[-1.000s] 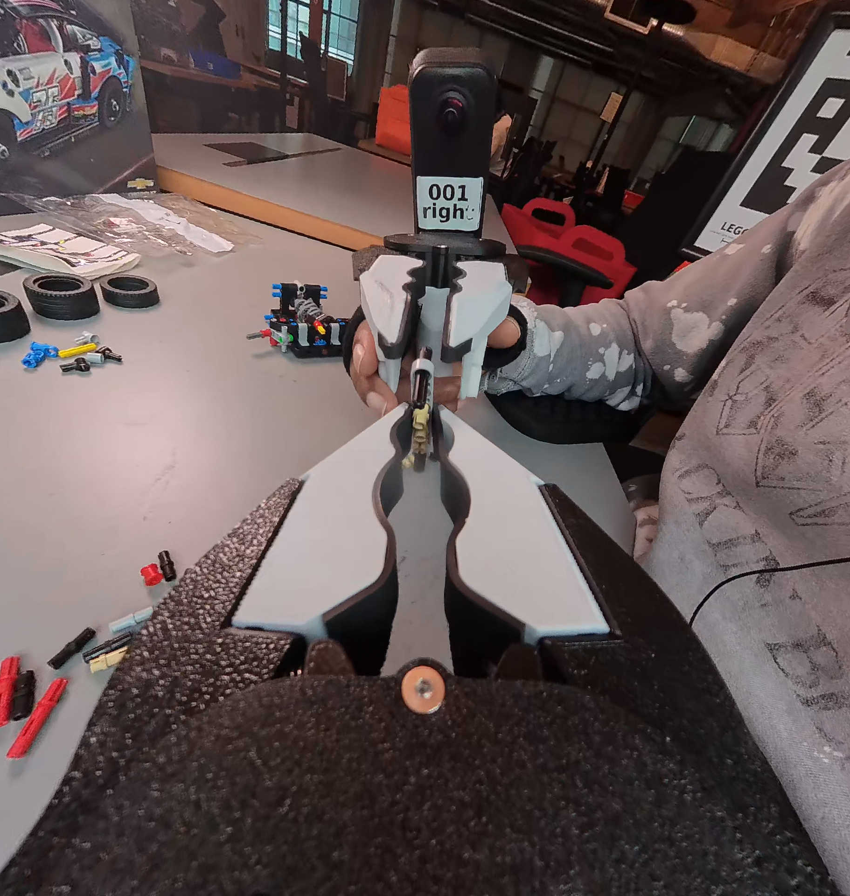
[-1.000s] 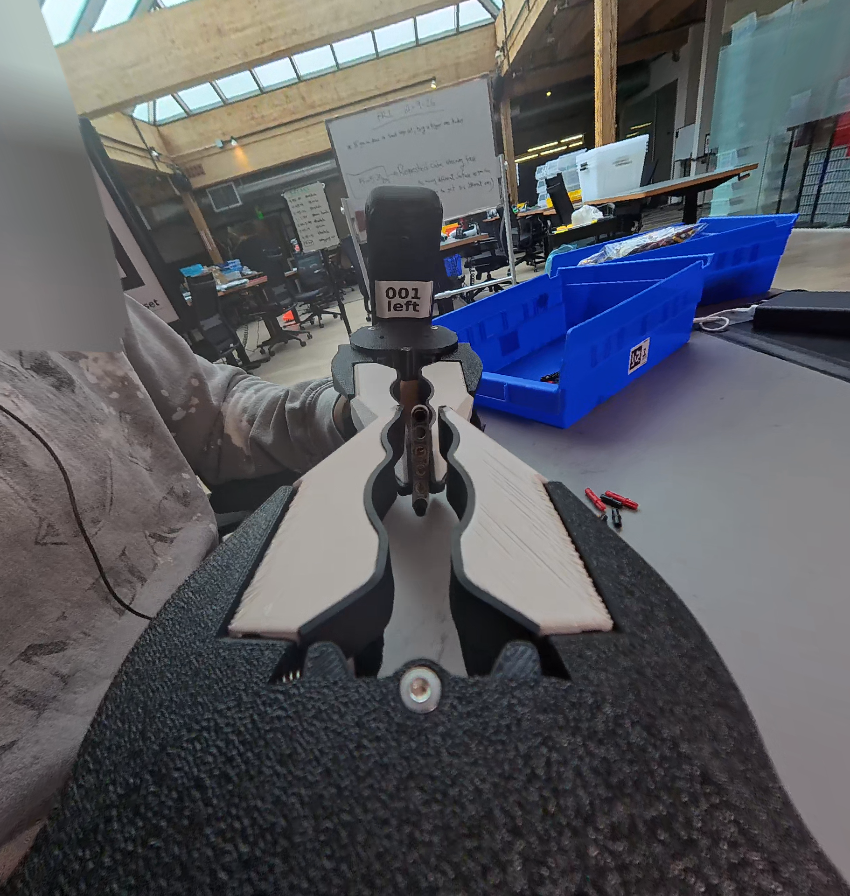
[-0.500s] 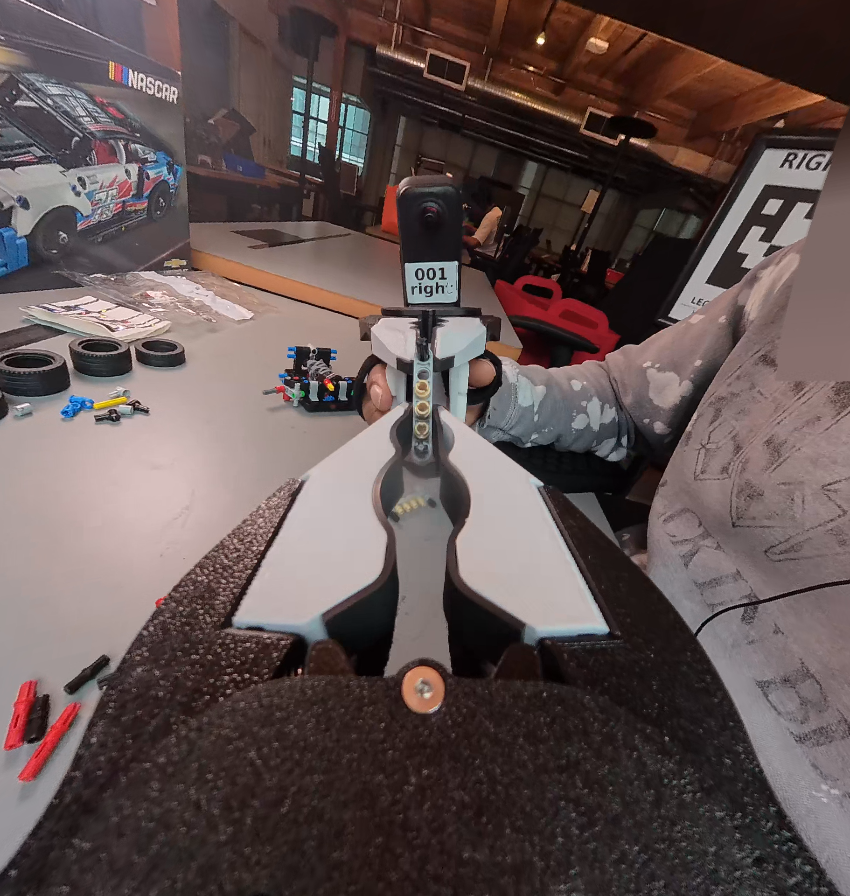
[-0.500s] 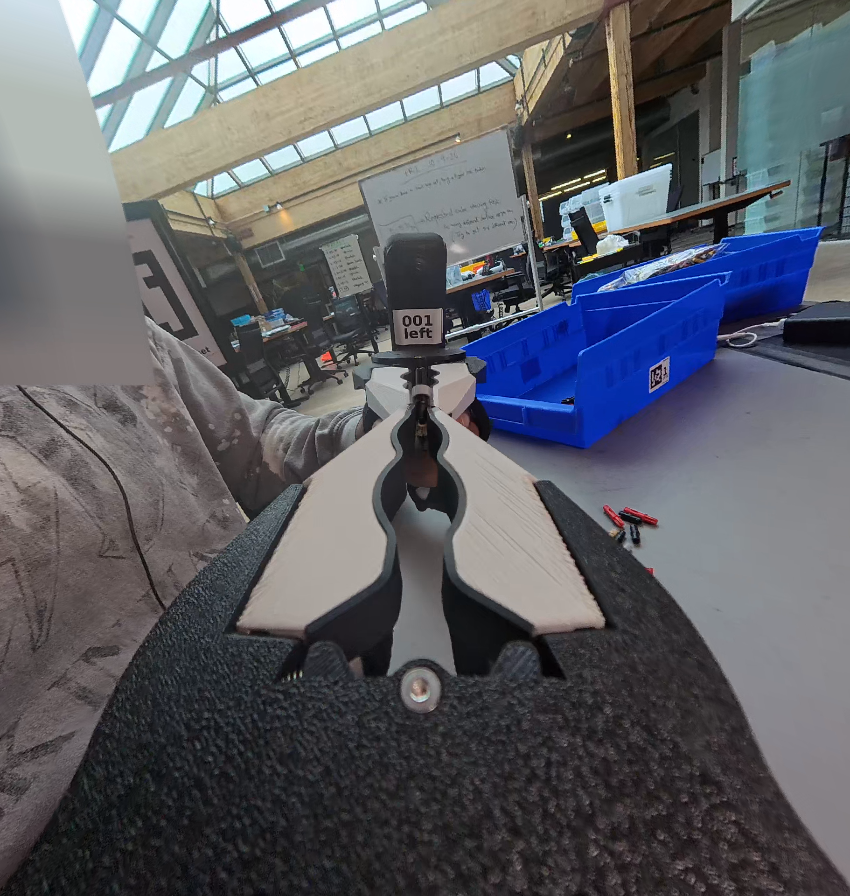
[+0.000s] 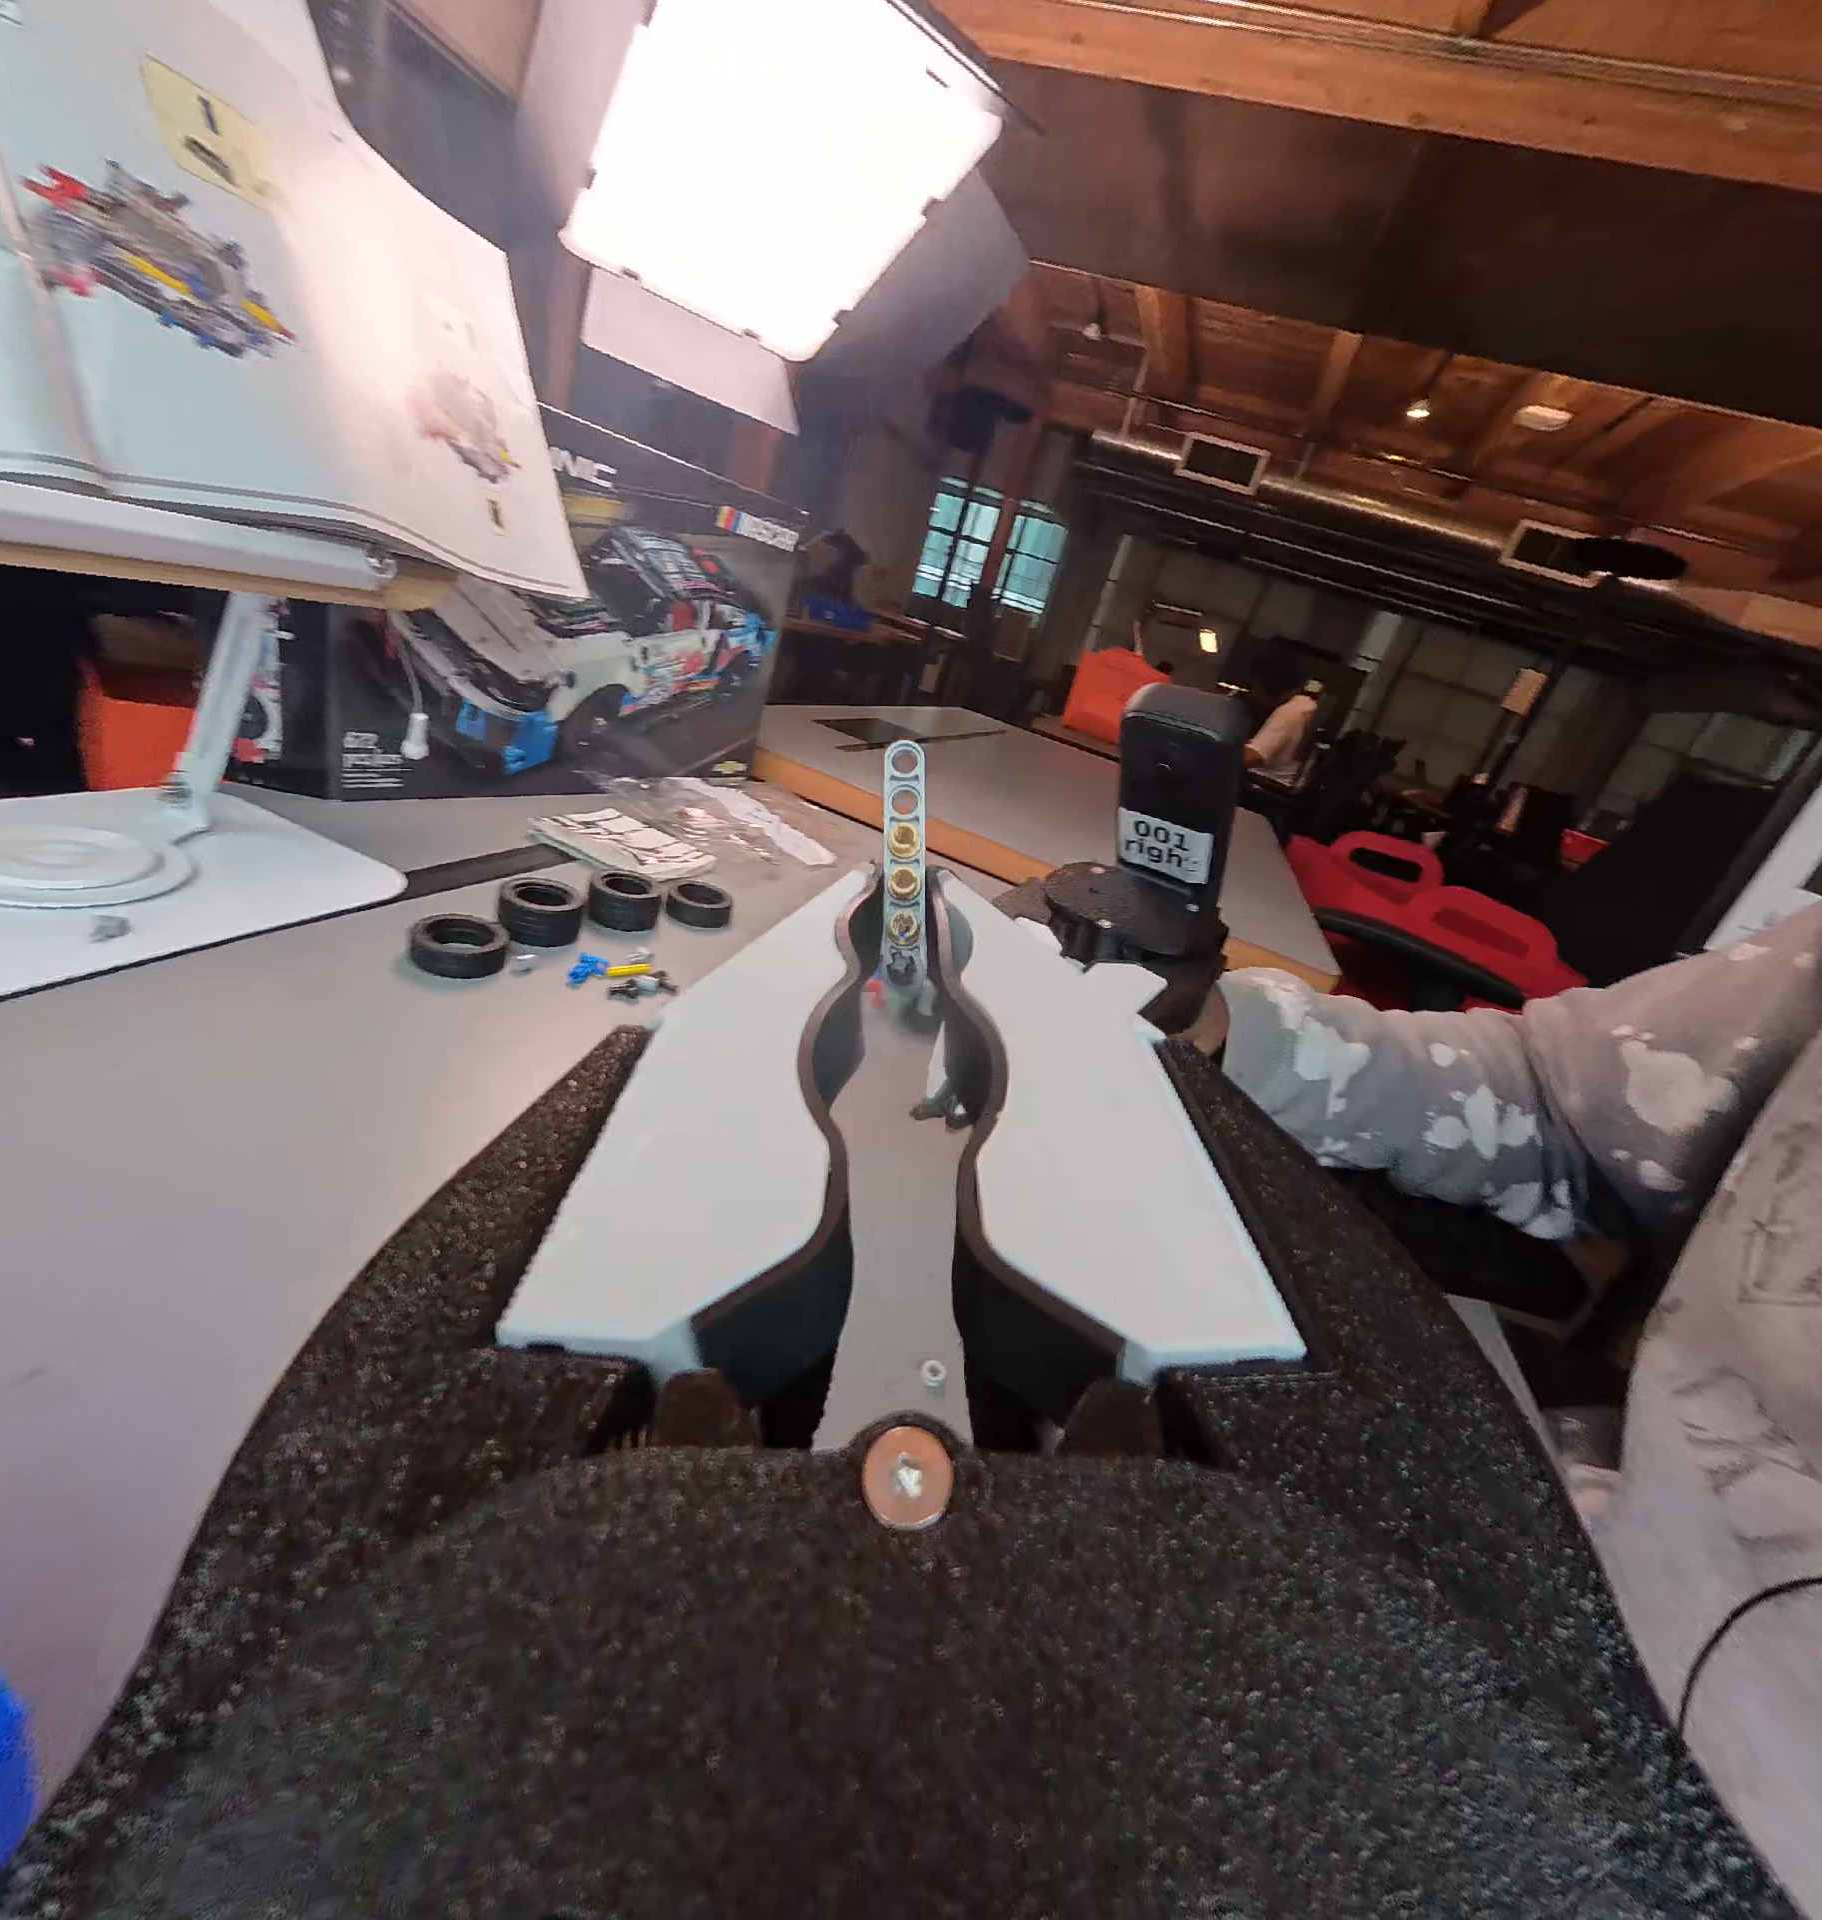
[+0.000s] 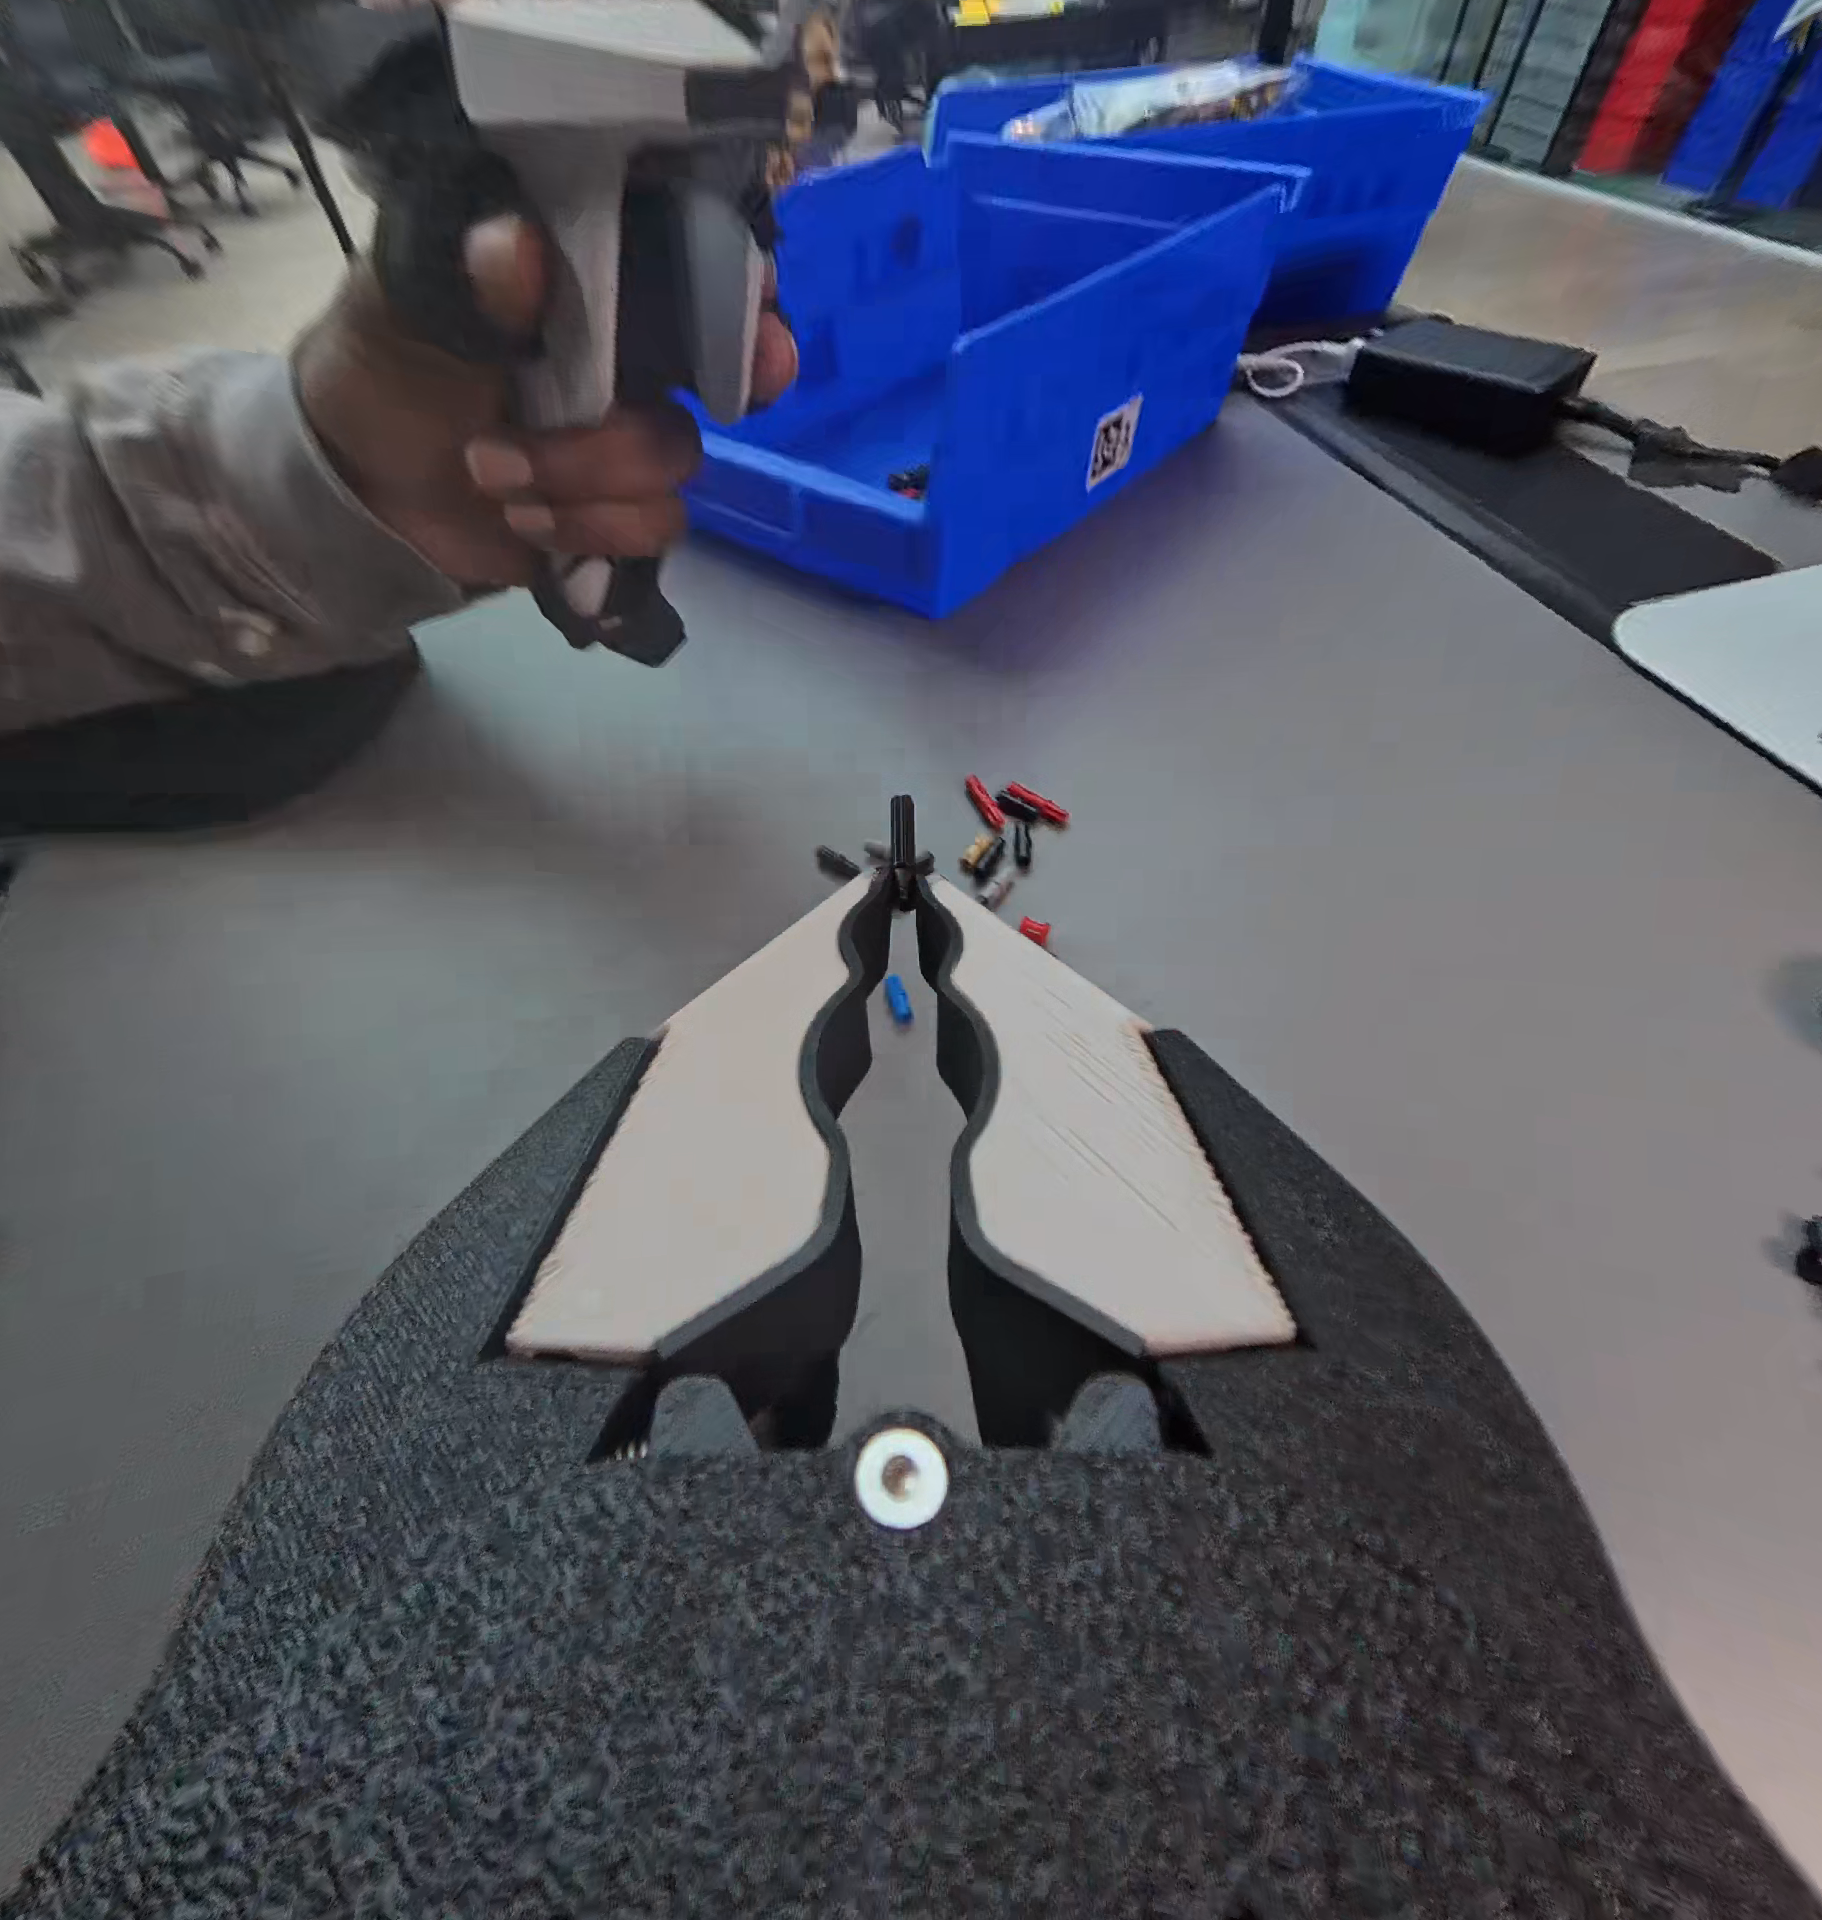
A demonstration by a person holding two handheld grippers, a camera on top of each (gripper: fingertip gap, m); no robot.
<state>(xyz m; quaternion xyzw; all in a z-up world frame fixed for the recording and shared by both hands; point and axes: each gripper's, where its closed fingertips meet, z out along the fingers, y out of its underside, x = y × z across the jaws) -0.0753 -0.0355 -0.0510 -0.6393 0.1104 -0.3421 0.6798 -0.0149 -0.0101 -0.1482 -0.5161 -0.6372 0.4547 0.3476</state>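
Observation:
My left gripper is shut on a light grey beam with three tan pins in its holes. The beam stands upright above the grey table. The right gripper's camera housing shows just right of it, its fingertips hidden. My right gripper is shut on a small black pin and points down at the table, over a scatter of red, black and tan pins. A blue pin lies under its fingers. A hand holds the left gripper's handle at upper left, blurred.
Several black tyres and small parts lie left of the beam. A racing-car box, an instruction booklet on a white stand, blue bins, a black box with a cable and a white mat ring the table. My right fingertips sit around 12 cm from my left ones.
The two grippers faced each other tip to tip; now they are apart. The left has tilted up with the beam. The right has swung down toward the loose pins.

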